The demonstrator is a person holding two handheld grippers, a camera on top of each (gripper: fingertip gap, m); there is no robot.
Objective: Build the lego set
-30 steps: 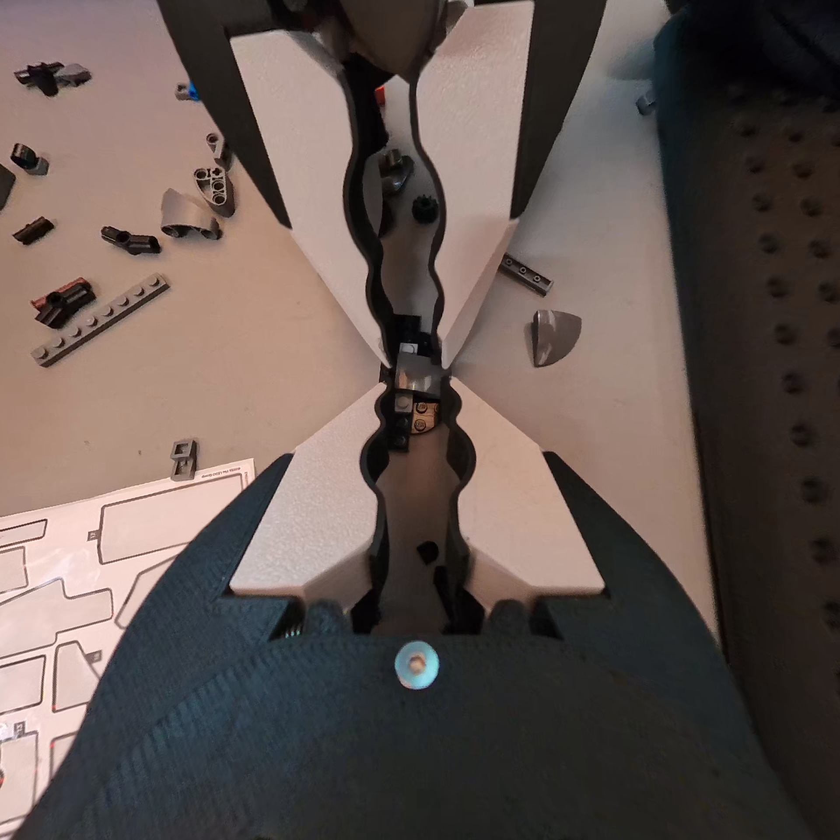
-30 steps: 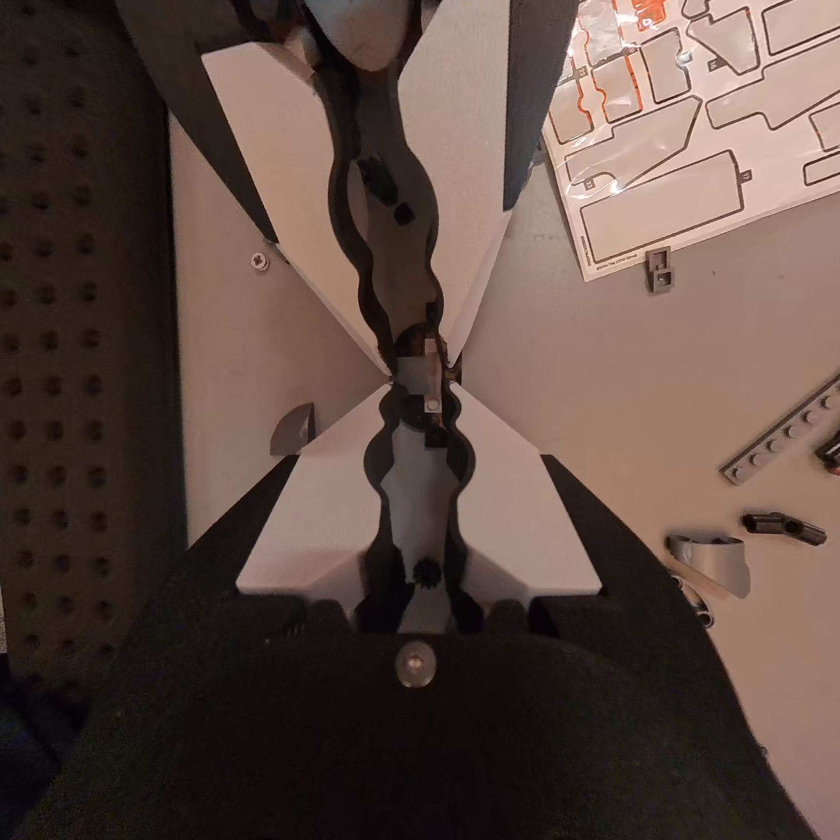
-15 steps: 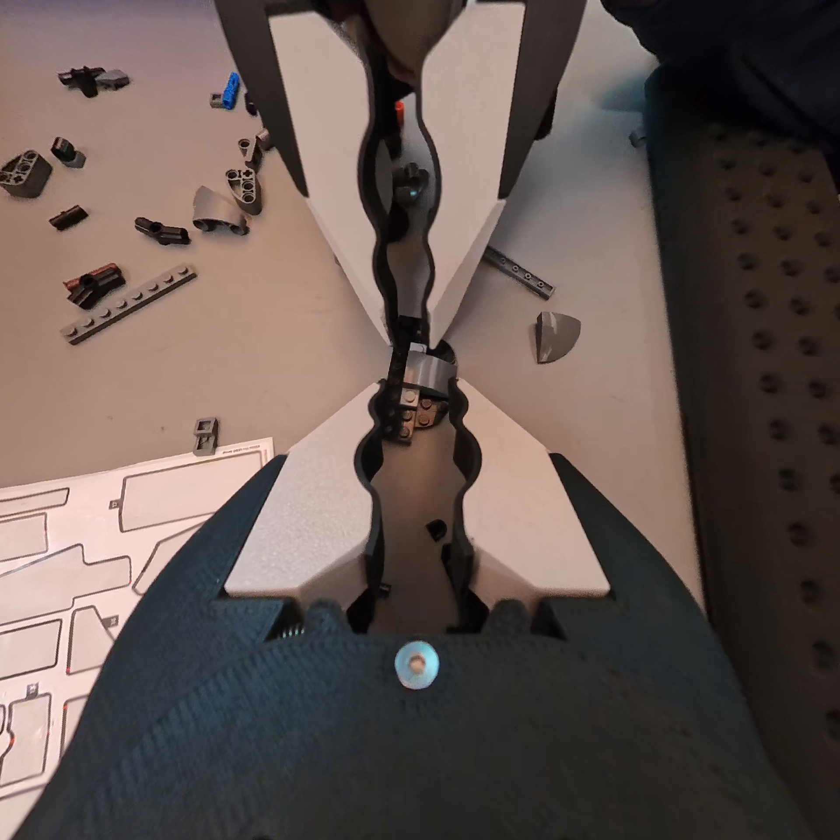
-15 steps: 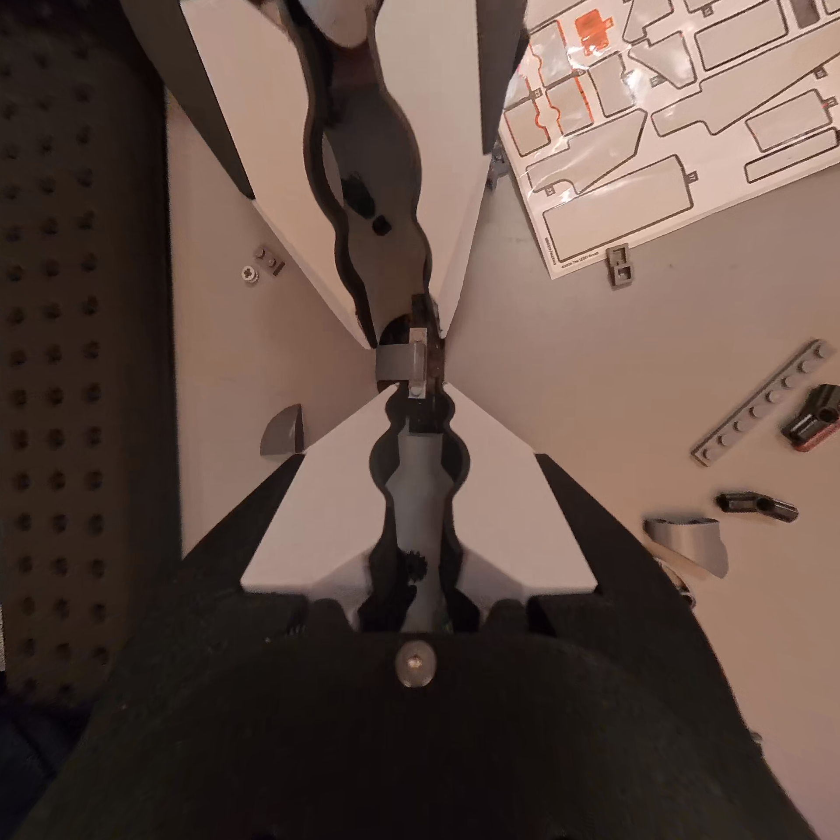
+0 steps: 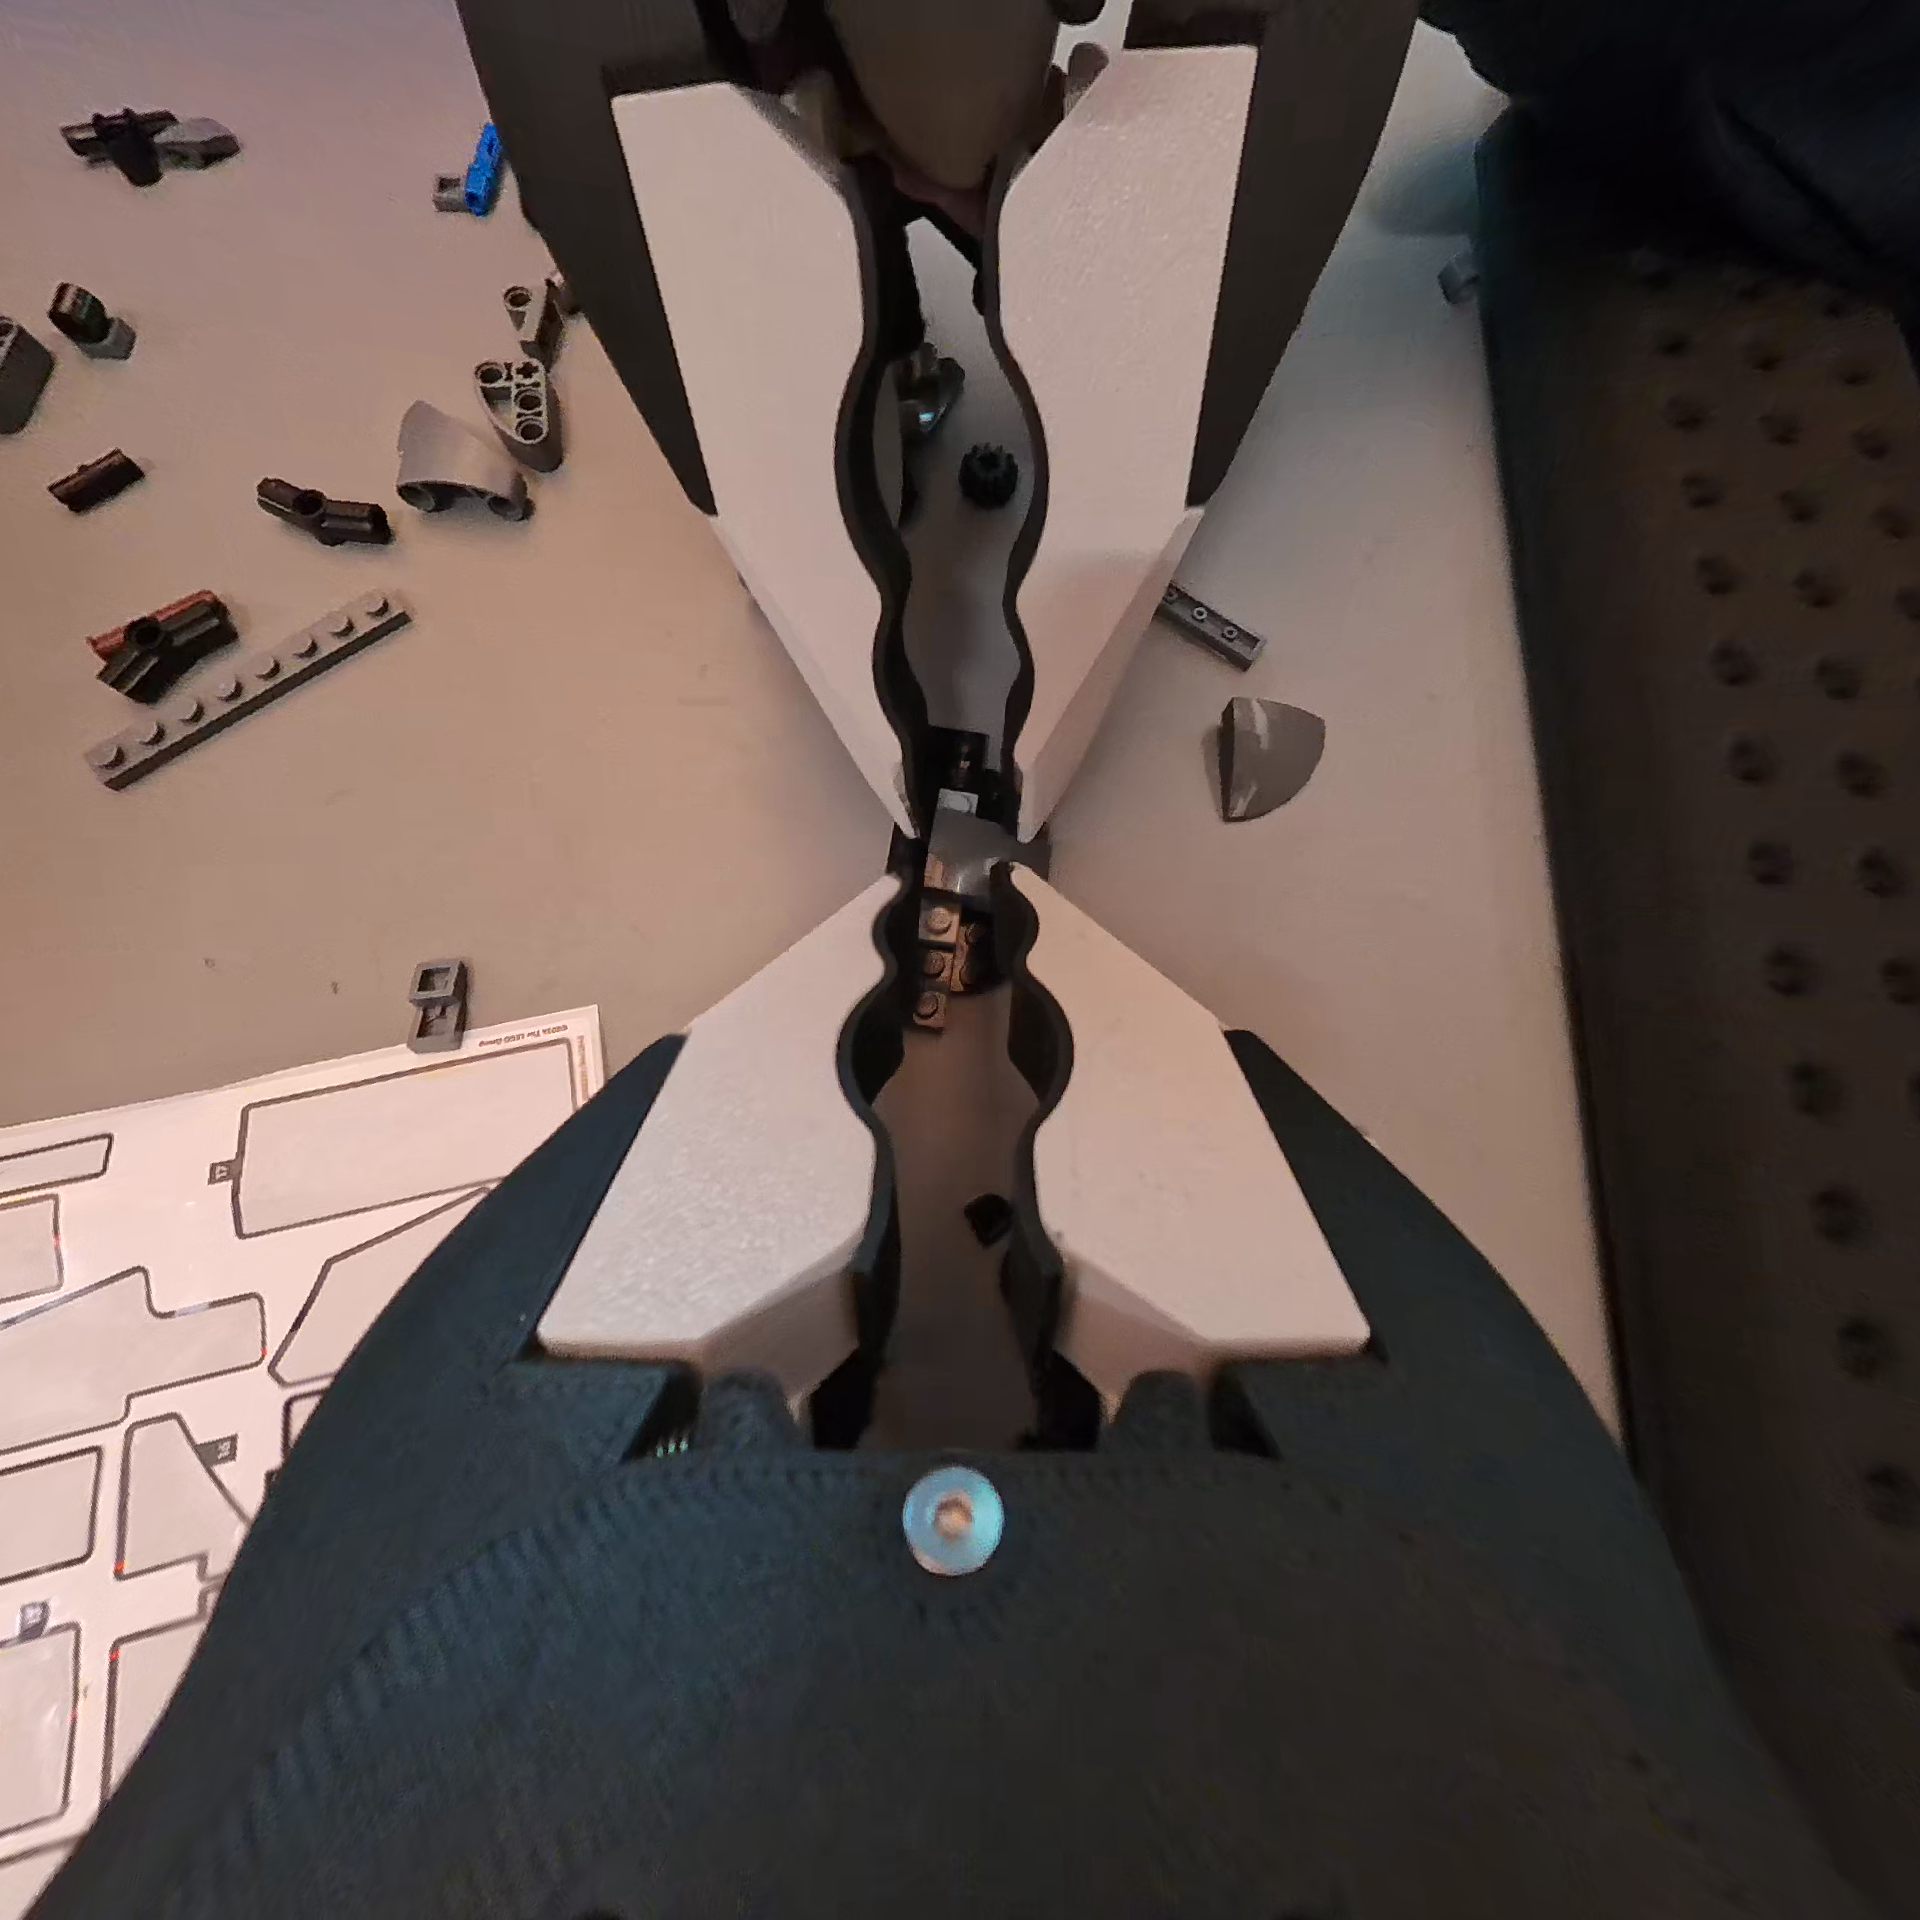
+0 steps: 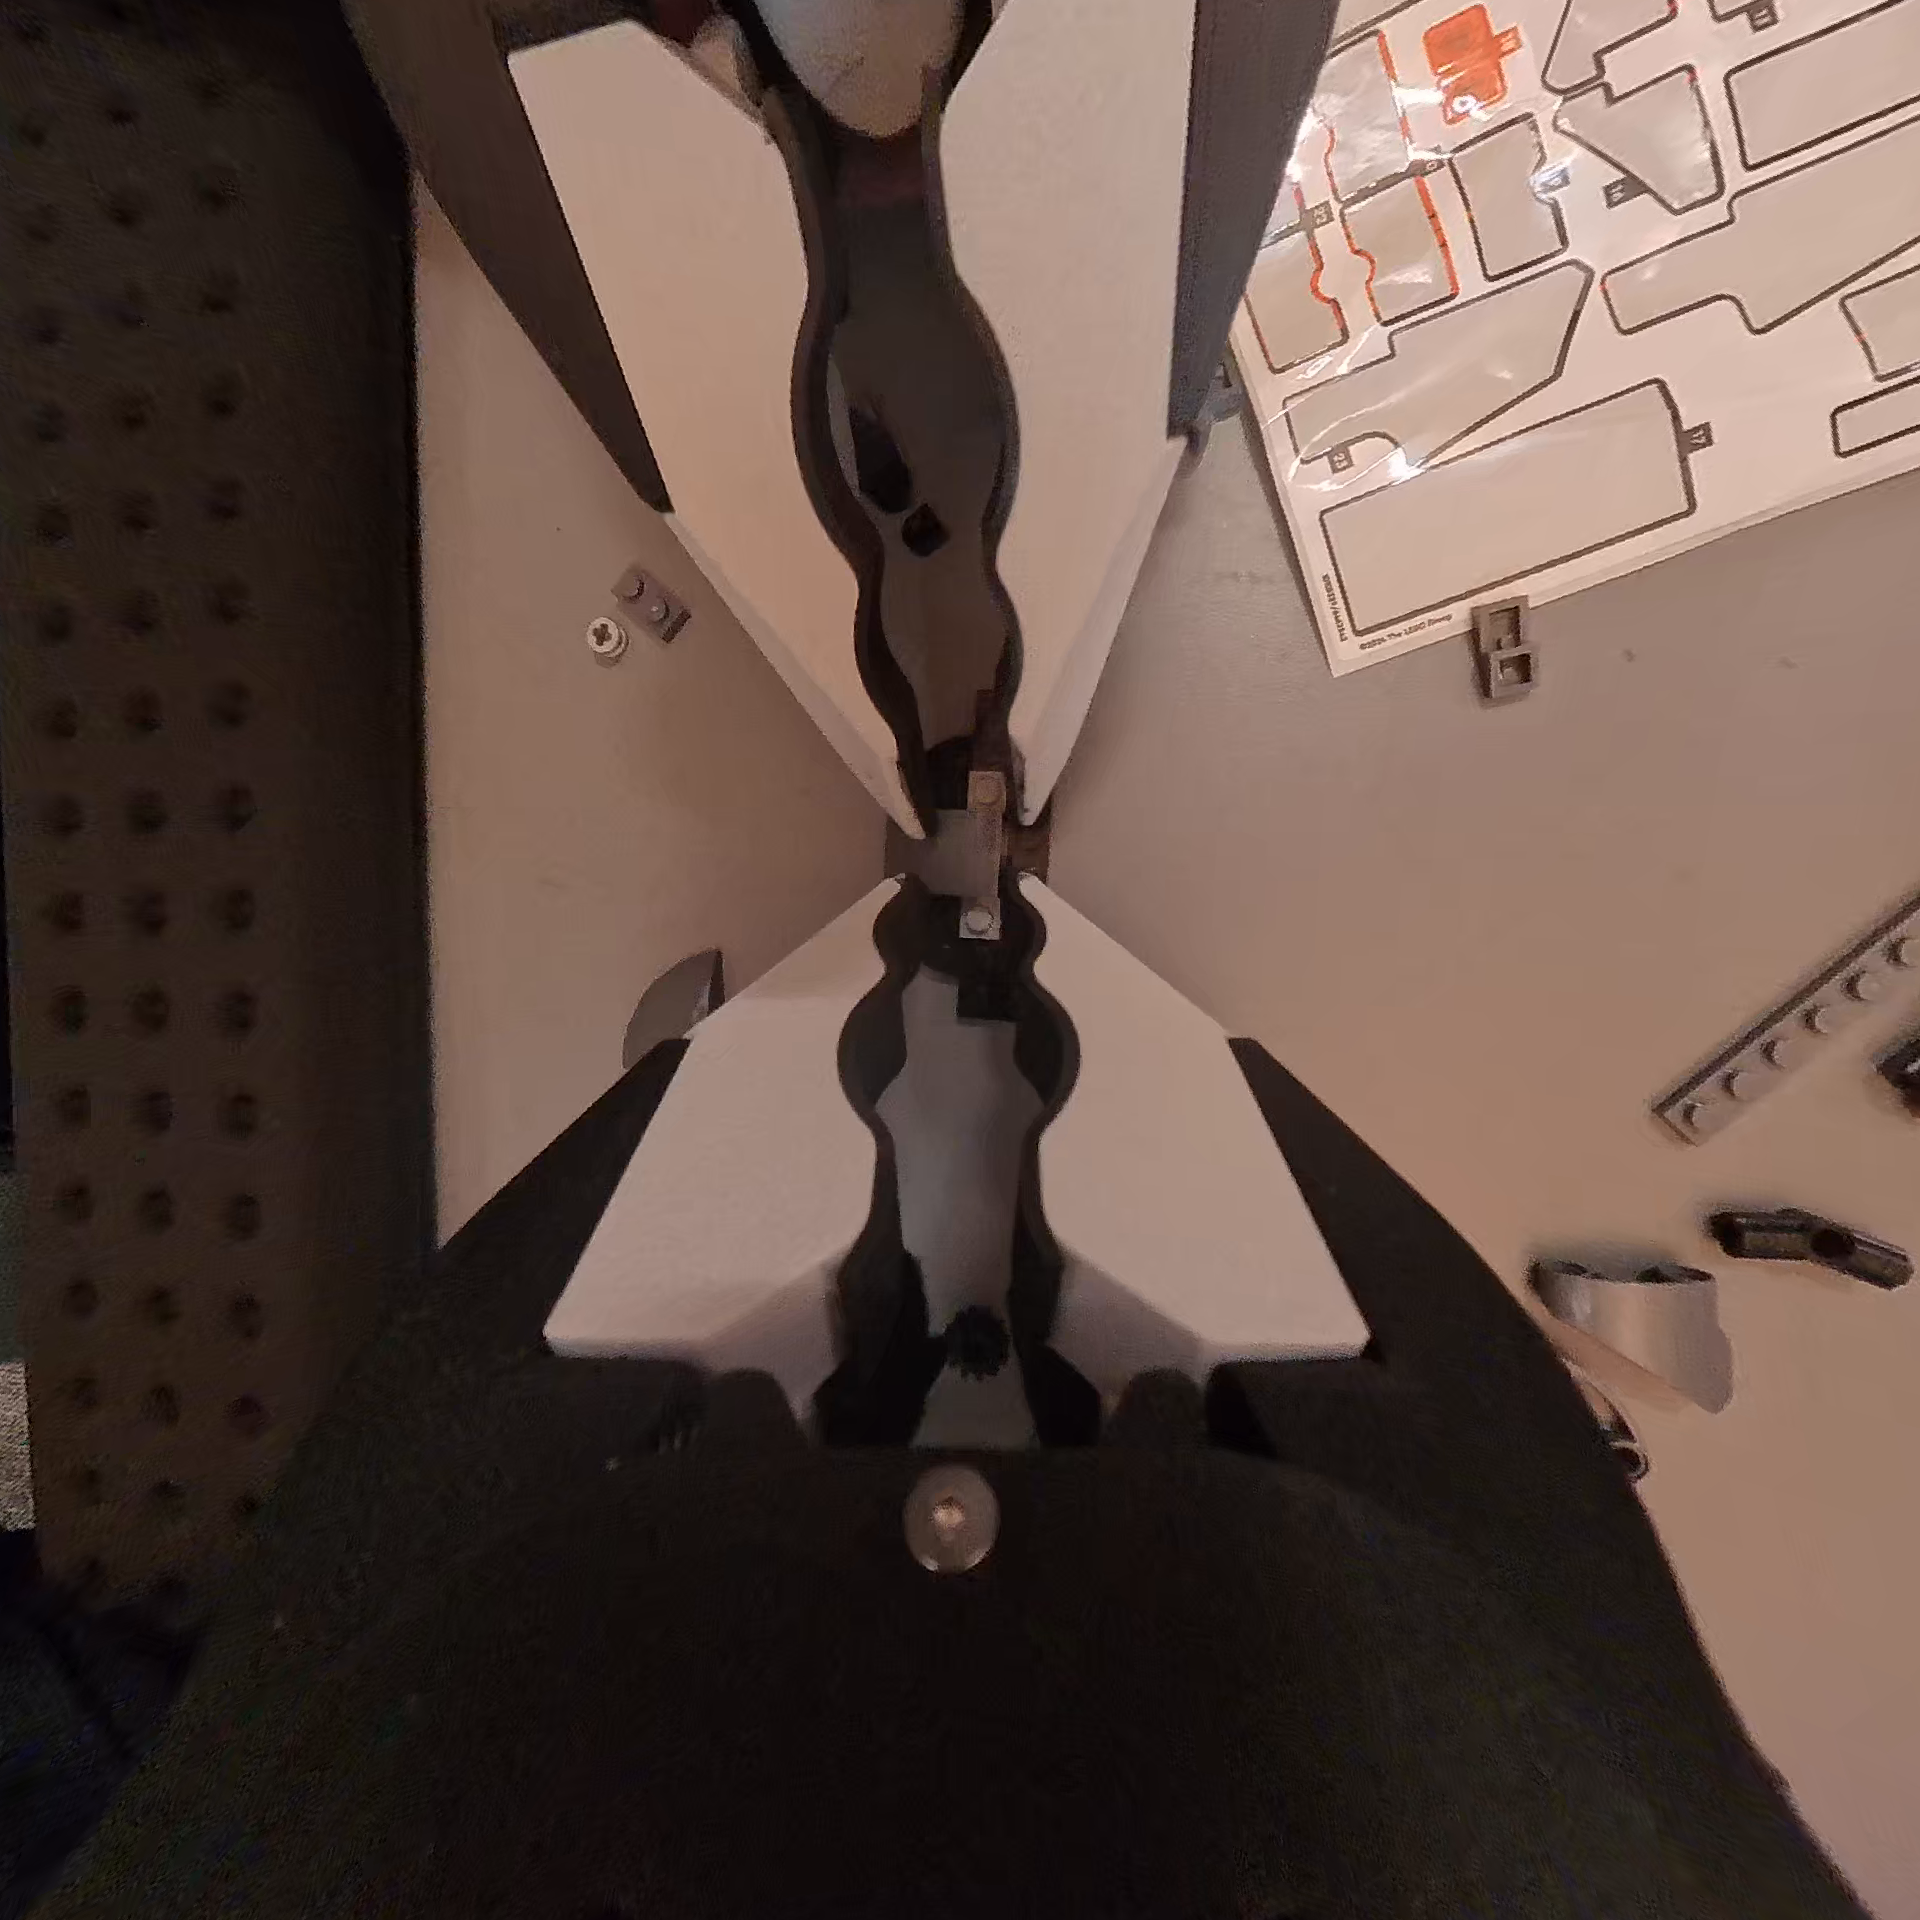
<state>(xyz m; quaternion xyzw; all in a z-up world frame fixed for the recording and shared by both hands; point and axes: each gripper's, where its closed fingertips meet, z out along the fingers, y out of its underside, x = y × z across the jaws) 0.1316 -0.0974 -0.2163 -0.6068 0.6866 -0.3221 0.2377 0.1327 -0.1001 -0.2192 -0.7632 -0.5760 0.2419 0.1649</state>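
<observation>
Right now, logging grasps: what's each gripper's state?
Left gripper: shut on the small lego assembly.
Right gripper: shut on the same assembly's other end.

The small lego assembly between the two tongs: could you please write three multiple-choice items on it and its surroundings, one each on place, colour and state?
1. Where does the sticker sheet lie in the left wrist view?
A. lower left
B. upper right
C. under the long studded plate

2. What colour is the long studded plate?
A. red
B. grey
C. blue

3. How is the small lego assembly held?
A. lying loose on the table
B. by the left tongs alone
C. gripped by both the left tongs and the right tongs, tip to tip

Answers: 1 A, the sheet fills the lower left corner. 2 B, the plate is plain grey. 3 C, both pairs of tips close on the assembly from opposite ends.
</observation>
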